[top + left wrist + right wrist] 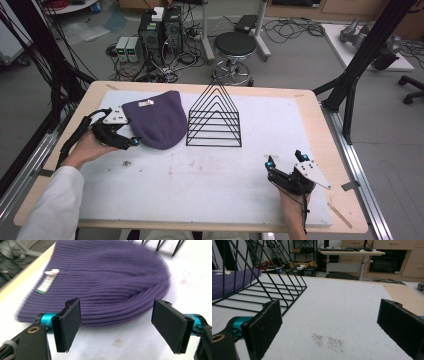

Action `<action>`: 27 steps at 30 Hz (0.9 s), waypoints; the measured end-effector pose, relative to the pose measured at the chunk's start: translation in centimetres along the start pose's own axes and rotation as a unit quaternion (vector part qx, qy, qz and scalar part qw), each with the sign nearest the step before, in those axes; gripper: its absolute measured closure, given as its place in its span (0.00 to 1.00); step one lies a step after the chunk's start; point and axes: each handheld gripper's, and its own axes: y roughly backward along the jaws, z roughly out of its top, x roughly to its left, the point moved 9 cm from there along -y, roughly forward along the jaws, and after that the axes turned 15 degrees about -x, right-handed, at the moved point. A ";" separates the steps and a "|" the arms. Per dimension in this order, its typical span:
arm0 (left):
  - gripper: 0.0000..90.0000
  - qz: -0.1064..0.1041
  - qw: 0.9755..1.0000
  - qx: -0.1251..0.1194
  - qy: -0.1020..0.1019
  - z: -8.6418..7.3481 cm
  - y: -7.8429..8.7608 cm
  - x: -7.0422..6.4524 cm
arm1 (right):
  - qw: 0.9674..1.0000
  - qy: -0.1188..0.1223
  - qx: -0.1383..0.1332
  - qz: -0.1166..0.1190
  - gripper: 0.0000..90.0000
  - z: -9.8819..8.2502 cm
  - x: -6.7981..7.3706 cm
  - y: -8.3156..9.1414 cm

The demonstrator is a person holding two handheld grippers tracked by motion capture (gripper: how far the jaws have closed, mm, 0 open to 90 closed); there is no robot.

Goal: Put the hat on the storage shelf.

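Hat (156, 120): purple knit, lies flat on white mat (210, 185), far-left part of table (320, 107); closed rounded end toward the person, open hem toward far edge.
Hat tag (48, 280): small white/green label near the hem, on top side.
Hat vs rack: just left of black wire rack (214, 117); can't tell if they touch.
Left claw (131, 141): at hat's left edge, nr the rounded end, pointing at it. In left gripper view (117, 326) jaws stand wide apart, nothing between the pads; hat lies just beyond the tips, not pinched.
Left hand (90, 147): wraps the claw body from below-left, white sleeve (52, 207) behind it.
Right claw (286, 160): near-right part of mat, well apart from hat & rack. In right gripper view (329, 327) jaws wide apart, only bare mat between them.
Rack: upright, triangle-shaped wires, on mat at far centre; in right gripper view (262, 277) it stands ahead-left w/ hat behind it.
Mat marks: faint brown smudge (327, 341) between right jaws.
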 end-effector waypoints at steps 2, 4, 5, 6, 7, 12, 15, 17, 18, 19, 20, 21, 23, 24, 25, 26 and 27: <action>0.26 -0.009 1.000 -0.012 -0.001 1.1 -0.3 -0.1 | 1.000 -0.002 -0.001 0.001 0.06 0.1 0.1 0.0; 0.25 -0.019 1.000 0.004 -0.016 1.2 -0.9 -0.3 | 1.000 -0.001 -0.003 0.002 0.06 0.1 0.1 0.0; 0.25 -0.025 0.999 0.015 -0.021 1.0 -1.3 -0.4 | 1.000 -0.002 -0.003 0.002 0.06 0.1 0.1 0.1; 0.25 -0.028 0.999 0.026 -0.028 0.8 -1.6 -0.5 | 1.000 -0.004 -0.002 0.003 0.06 0.1 0.1 0.1; 0.25 -0.036 0.998 0.032 -0.029 0.7 -2.1 -0.6 | 1.000 -0.003 -0.003 0.003 0.06 0.1 0.0 0.1; 0.24 -0.063 0.996 0.049 -0.046 0.6 -3.5 -1.2 | 1.000 -0.006 -0.001 0.006 0.06 0.1 -0.1 0.3; 0.24 -0.086 0.992 0.072 -0.063 0.1 -4.6 -1.9 | 1.000 -0.012 -0.004 0.006 0.06 0.1 -0.1 0.3; 0.24 -0.103 0.988 0.085 -0.073 -0.6 -5.2 -2.3 | 1.000 -0.015 -0.004 0.007 0.06 0.1 -0.1 0.3; 0.25 -0.103 0.988 0.085 -0.073 -0.6 -5.2 -2.3 | 1.000 -0.015 -0.002 0.008 0.06 0.1 -0.1 0.4; 0.26 -0.116 0.986 0.090 -0.073 -1.0 -5.5 -2.5 | 1.000 -0.013 -0.003 0.009 0.06 0.1 -0.1 0.4; 0.26 -0.122 0.985 0.096 -0.072 -1.3 -5.6 -2.6 | 1.000 -0.016 0.000 0.009 0.06 0.0 0.0 0.4; 0.26 -0.122 0.985 0.096 -0.072 -1.3 -5.6 -2.6 | 1.000 -0.016 0.000 0.009 0.06 0.0 0.0 0.4; 0.26 -0.126 0.982 0.118 -0.075 -2.3 -6.1 -2.8 | 1.000 -0.010 -0.001 0.007 0.06 0.0 -0.1 0.4; 0.26 -0.124 0.981 0.124 -0.079 -2.6 -6.3 -2.8 | 1.000 -0.010 -0.003 0.005 0.06 0.1 -0.1 0.5; 0.26 -0.126 0.981 0.125 -0.074 -2.7 -6.5 -2.8 | 1.000 -0.011 -0.004 0.003 0.06 0.1 -0.1 0.5; 0.25 -0.125 0.981 0.126 -0.071 -2.8 -6.6 -2.8 | 1.000 -0.012 -0.003 0.002 0.06 0.1 -0.1 0.5; 0.25 -0.123 0.981 0.128 -0.074 -2.9 -6.8 -2.8 | 1.000 -0.012 -0.005 0.000 0.06 0.1 -0.2 0.5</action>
